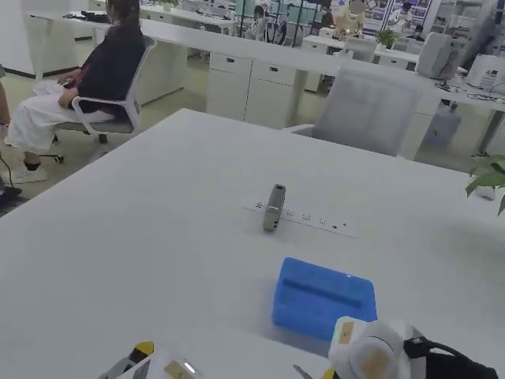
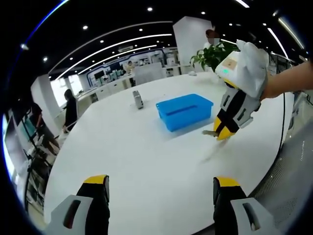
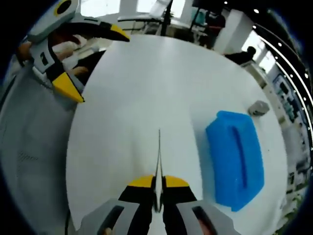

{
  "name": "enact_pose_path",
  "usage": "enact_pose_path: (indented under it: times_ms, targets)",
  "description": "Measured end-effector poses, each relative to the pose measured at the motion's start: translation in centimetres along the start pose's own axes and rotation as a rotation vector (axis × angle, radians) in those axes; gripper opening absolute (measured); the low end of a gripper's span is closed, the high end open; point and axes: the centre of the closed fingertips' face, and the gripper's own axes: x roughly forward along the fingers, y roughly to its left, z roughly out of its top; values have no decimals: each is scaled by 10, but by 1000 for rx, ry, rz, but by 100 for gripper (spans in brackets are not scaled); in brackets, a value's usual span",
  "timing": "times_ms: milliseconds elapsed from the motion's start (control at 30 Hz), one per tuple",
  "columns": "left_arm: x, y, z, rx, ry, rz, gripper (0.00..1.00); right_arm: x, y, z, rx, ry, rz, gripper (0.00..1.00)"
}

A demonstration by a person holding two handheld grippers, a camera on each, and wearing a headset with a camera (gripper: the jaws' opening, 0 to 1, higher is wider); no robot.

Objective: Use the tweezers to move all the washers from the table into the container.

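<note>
A blue plastic container (image 1: 323,298) sits on the white table (image 1: 158,237) in front of me, also in the left gripper view (image 2: 185,110) and the right gripper view (image 3: 235,159). My right gripper (image 3: 157,185) is shut on thin metal tweezers (image 3: 159,154), which point out over bare tabletop left of the container. From the left gripper view, the right gripper (image 2: 226,128) hangs just past the container's near corner. My left gripper (image 2: 160,183) is open and holds nothing, low over the table's near edge. In the head view the right gripper (image 1: 330,373) and left gripper (image 1: 154,359) sit at the bottom edge.
A small grey device (image 1: 274,207) lies beyond the container, beside a flush power strip (image 1: 312,219). A grey office chair (image 1: 371,106) stands at the table's far side. A person sits on a chair (image 1: 102,79) at the far left. A plant (image 1: 491,178) is at the right edge.
</note>
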Motion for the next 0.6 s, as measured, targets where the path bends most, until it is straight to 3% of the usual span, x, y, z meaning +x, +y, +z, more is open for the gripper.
enact_pose_path:
  times_ms: [33, 233, 267, 300, 333, 433, 500, 600]
  targets:
    - [0, 0, 0, 1, 0, -1, 90, 4, 0, -1, -32, 10, 8, 2]
    - [0, 0, -1, 4, 9, 2, 89, 16, 6, -5, -33, 19, 86, 3]
    - [0, 0, -1, 3, 9, 4, 89, 18, 9, -7, -46, 30, 103, 3]
    - [0, 0, -1, 2, 10, 5, 89, 19, 7, -2, -87, 9, 94, 3]
    - [0, 1, -2, 2, 14, 6, 89, 18, 8, -5, -52, 27, 93, 3]
    - [0, 2, -2, 2, 15, 12, 89, 17, 10, -4, -38, 31, 96, 3]
    - [0, 2, -3, 1, 20, 13, 89, 16, 10, -3, 55, 34, 97, 4]
    - [0, 1, -3, 6, 20, 11, 89, 17, 11, -1, 3, 55, 104, 5]
